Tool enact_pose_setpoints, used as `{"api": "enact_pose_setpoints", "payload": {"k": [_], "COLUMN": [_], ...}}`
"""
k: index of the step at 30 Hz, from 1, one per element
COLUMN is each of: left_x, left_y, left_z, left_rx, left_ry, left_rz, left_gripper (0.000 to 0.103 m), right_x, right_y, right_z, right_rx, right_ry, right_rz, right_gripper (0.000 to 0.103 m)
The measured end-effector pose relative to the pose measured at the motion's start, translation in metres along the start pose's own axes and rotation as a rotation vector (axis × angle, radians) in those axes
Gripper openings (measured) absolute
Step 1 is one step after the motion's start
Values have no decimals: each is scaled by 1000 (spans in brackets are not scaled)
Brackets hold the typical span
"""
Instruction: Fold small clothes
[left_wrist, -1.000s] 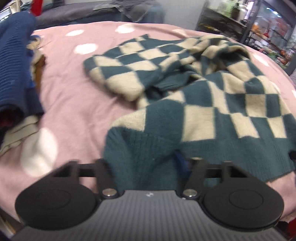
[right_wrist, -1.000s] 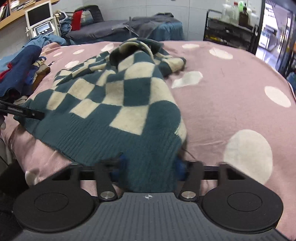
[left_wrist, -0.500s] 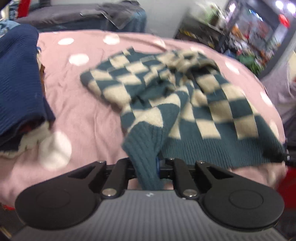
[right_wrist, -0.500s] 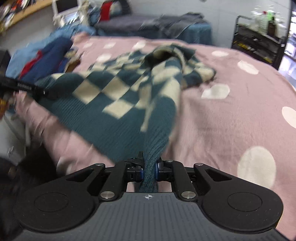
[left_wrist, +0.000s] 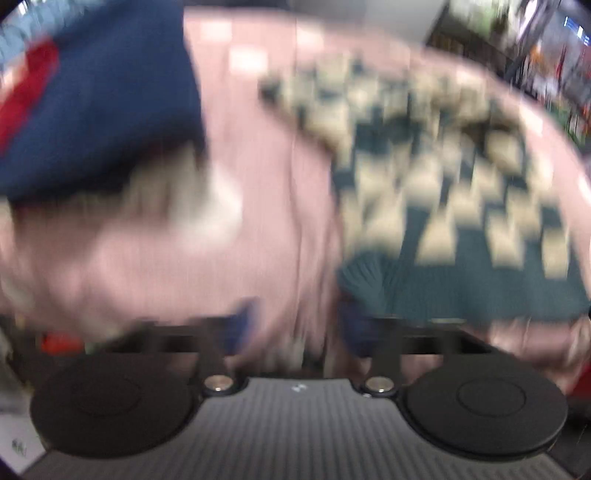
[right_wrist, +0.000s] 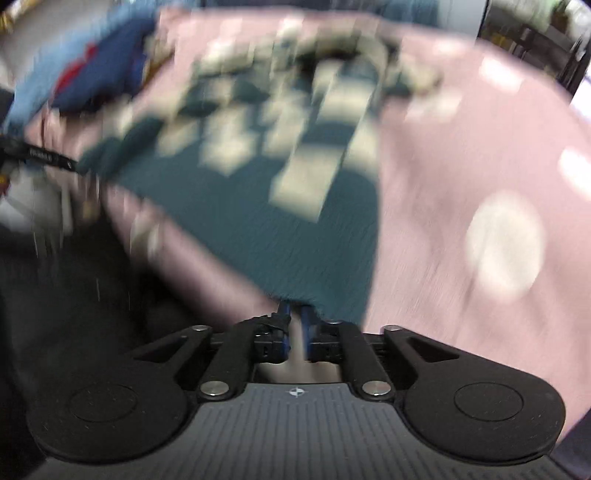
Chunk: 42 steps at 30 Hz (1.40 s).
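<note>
The checked sweater (right_wrist: 258, 192) is seen spread on the pink spotted bedcover (right_wrist: 461, 155), not yet folded; its teal ribbed hem lies nearest the near edge of the cover, and the body is rumpled toward the far side, so the work is judged to be at the straightening stage, with every fold still to be made. The left gripper (left_wrist: 295, 325) is held just beside the sweater's near left hem corner; its jaws are opening and stand wide, and nothing but pink cover is seen between them, so the cloth is taken to be released there. The right gripper (right_wrist: 293, 317) is placed at the sweater's near right hem corner; its jaws are opening but stand only narrowly apart, and the hem edge is seen just above the fingertips; whether any cloth is still caught cannot be told through the blur. To the left of the sweater a pile of other clothes (left_wrist: 99, 96) is seen, dark blue with red and cream parts; its pieces cannot be counted. Counted: one checked sweater, one pile, two grippers, one bedcover. Both views are heavily blurred.
</note>
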<state>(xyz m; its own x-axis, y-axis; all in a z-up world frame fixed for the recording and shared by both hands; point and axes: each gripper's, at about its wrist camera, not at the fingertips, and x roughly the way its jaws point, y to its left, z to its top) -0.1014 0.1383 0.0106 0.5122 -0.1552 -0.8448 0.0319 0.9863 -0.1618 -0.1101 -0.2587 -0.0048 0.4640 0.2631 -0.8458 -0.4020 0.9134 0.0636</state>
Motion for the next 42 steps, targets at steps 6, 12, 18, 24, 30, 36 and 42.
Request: {"api": "enact_pose_setpoints", "payload": {"k": [6,12,18,24,30,36,42], "left_x": [27,69,92,109,120,121,122], "left_y": [-48,-56,-70,-76,-78,-66,-65], "left_z": [73,113,105,99,109,108,93], "left_rx": [266,289,337,270,276,221,132], "left_ry": [-157,-127,-102,-76,-82,-58,-94], "left_rz": [117,146,155,84,123,113,4], "left_gripper": [103,103,103,103,103,103,103], "right_x": [-6,23,32,61,90,119,146], "right_y": [-5,-42,-61,-85,-118,-133,-124], "right_z": [54,84,102,122,149,159,168], "right_rx": [-62,64,150,275,354,367,328], "right_ry": [-240,-242,-252,-282,-325,-274,-254], "right_rz": [-25,58,36,101,15,-4,-36], "right_gripper": [103,103,103,103,103,103,103]}}
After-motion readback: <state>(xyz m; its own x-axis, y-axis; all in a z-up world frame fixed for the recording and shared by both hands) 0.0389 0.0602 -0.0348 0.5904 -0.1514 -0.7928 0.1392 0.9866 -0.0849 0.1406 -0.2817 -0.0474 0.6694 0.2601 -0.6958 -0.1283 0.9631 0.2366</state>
